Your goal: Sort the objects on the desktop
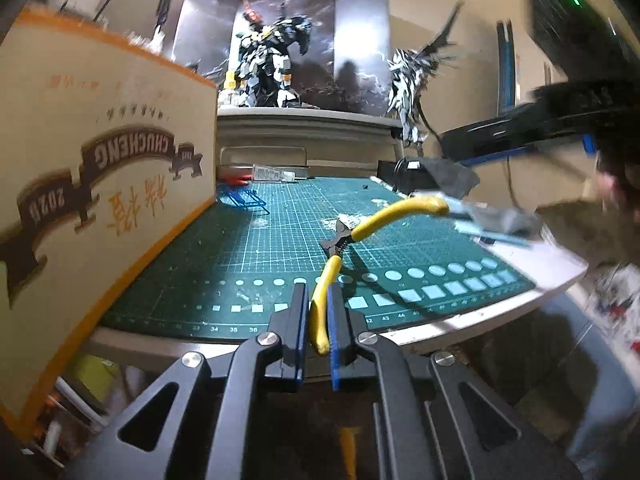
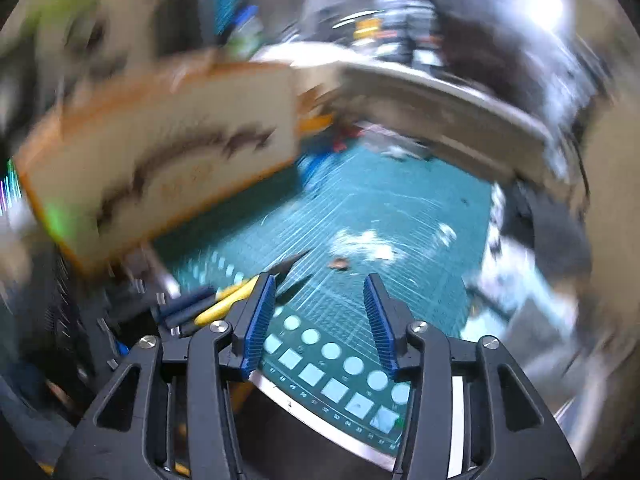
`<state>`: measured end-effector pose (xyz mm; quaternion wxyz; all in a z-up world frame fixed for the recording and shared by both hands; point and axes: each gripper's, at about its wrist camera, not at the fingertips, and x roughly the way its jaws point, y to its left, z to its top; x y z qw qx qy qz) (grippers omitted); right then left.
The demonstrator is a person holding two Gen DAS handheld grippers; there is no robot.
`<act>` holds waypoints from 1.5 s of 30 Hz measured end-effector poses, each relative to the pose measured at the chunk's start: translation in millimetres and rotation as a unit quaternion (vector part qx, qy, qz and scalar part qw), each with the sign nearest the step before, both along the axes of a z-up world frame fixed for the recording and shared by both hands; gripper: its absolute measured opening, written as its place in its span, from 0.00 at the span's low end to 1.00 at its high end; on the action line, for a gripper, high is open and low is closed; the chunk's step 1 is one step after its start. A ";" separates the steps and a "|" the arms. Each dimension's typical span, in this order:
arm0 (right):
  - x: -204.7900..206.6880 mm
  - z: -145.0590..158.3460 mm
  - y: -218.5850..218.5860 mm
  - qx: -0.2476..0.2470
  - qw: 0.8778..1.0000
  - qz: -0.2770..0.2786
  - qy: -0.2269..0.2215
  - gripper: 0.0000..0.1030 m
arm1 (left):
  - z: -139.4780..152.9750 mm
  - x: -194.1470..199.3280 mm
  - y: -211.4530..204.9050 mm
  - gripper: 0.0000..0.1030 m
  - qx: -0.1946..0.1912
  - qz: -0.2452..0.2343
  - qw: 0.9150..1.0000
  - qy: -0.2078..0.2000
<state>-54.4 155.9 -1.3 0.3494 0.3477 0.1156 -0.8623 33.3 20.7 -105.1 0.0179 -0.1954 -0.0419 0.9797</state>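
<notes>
While my left tongs (image 1: 318,320) are clamped on one yellow handle of the cutters (image 1: 340,246), the head rests on the green mat (image 1: 280,220), right of the box (image 1: 100,152). My right tongs (image 2: 320,320) stand apart, empty. I judge the cutters stiff, light, head-heavy; a one-handle grip may swing, so taking both handles near the pivot looks safer.

Glossy yellow plastic-coated cutter handles (image 1: 320,312)

pliers (image 1: 362,236) on mat (image 1: 280,220), box (image 1: 100,168) left
</notes>
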 end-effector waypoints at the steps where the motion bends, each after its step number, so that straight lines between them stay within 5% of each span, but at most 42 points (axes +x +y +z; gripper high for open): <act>1: -2.2 0.4 17.4 -0.054 0.998 -0.011 -0.012 0.45 | -0.2 0.1 -2.0 0.08 0.008 -0.002 1.000 0.000; 4: 10.7 -6.3 33.1 -0.110 0.994 -0.005 0.027 0.48 | 1.5 -1.2 -9.8 0.08 0.037 -0.005 0.999 -0.004; 14: 7.1 -24.6 26.5 -0.084 0.996 0.004 0.024 0.54 | 23.9 -1.0 -8.7 0.05 -0.013 0.001 1.000 0.014; 17: 2.2 -37.1 20.6 -0.065 0.998 0.022 -0.009 0.59 | 16.4 -5.5 -6.6 0.00 -0.019 -0.003 1.000 -0.007; 21: -8.2 -62.9 16.5 -0.089 0.989 0.031 -0.110 0.57 | 10.9 -4.0 -3.8 0.00 -0.028 -0.006 0.999 -0.013; 31: 30.1 -90.4 9.1 -0.141 0.977 0.051 -0.152 0.32 | 9.5 11.2 -7.3 0.01 -0.030 -0.023 0.999 0.003; 38: 25.9 -99.1 14.2 -0.188 0.960 0.037 -0.204 0.26 | 5.9 29.6 -24.4 0.30 -0.024 -0.024 0.999 0.025; 45: 27.2 -125.4 22.0 -0.240 0.933 0.015 -0.269 0.37 | 5.0 35.8 -36.6 0.38 -0.019 -0.017 0.999 0.032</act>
